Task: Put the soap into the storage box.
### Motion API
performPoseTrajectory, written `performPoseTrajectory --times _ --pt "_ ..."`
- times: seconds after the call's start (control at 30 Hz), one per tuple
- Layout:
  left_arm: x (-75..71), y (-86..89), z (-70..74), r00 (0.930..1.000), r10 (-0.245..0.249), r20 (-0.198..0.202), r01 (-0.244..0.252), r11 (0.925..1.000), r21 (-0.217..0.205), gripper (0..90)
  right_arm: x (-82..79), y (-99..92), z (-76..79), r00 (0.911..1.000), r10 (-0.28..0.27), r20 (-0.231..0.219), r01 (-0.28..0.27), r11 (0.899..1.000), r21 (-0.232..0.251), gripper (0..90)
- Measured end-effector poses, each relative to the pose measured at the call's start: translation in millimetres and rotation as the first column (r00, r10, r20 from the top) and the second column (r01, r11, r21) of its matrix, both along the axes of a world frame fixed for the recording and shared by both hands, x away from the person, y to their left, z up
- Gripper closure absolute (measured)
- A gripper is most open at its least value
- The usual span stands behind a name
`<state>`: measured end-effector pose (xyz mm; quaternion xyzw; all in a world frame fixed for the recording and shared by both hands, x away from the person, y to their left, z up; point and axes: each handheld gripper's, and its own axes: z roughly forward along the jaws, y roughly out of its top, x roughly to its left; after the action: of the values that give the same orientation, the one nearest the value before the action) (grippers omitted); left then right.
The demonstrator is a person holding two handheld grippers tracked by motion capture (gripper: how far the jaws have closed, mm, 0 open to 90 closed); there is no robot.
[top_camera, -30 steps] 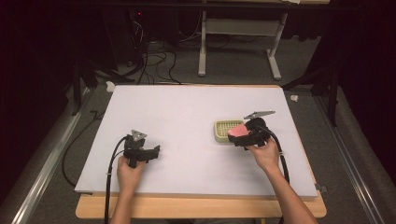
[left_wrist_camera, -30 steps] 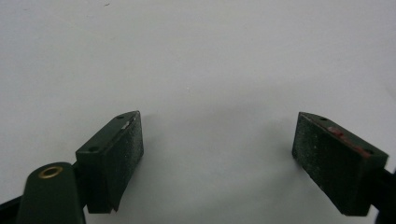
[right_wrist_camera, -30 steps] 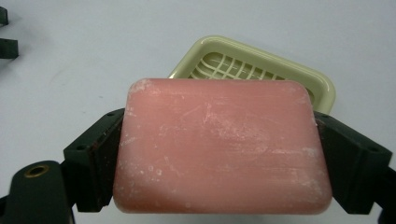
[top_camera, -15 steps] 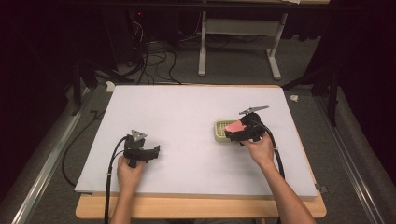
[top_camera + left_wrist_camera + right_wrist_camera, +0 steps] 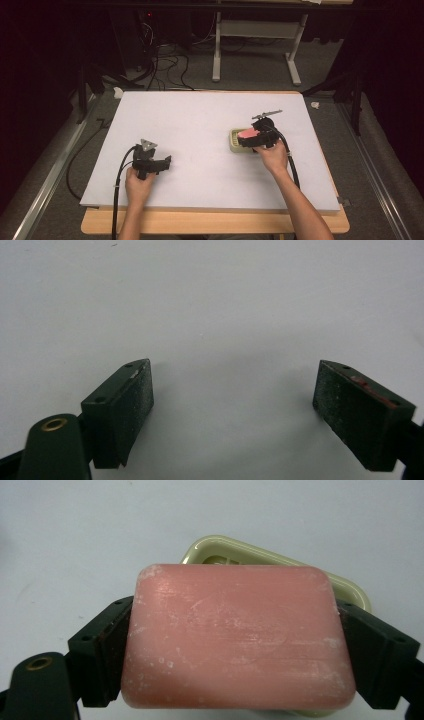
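Pink soap clamped by right gripper, above cream dish

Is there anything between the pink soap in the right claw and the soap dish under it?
Nothing visible. The right claw grips the pink soap by its two short sides, just above the pale green soap dish. The part of the dish that shows looks empty; the soap hides the rest.

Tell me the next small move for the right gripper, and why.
Probably lower the pink soap bar straight down into the cream soap dish. The right gripper holds the bar clamped between both jaws, over the dish, with its rim showing just behind and under the bar. Open only once it rests inside.
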<state>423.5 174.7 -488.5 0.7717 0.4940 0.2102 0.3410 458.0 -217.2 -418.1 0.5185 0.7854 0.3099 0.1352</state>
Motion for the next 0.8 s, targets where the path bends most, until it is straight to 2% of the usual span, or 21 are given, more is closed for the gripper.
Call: performPoseTrajectory --times 0.43,0.8 --pt "0.0 0.0 0.0 1.0 0.0 0.0 0.0 1.0 0.0 16.9 11.2 8.5 -12.7 0.9986 -0.037 -0.038 0.036 0.999 -0.027 13.5" --pt "0.0 0.0 0.0 1.0 0.0 0.0 0.0 1.0 0.0 17.0 13.6 13.4 -15.5 0.9981 -0.047 -0.041 0.045 0.998 -0.039 13.4"
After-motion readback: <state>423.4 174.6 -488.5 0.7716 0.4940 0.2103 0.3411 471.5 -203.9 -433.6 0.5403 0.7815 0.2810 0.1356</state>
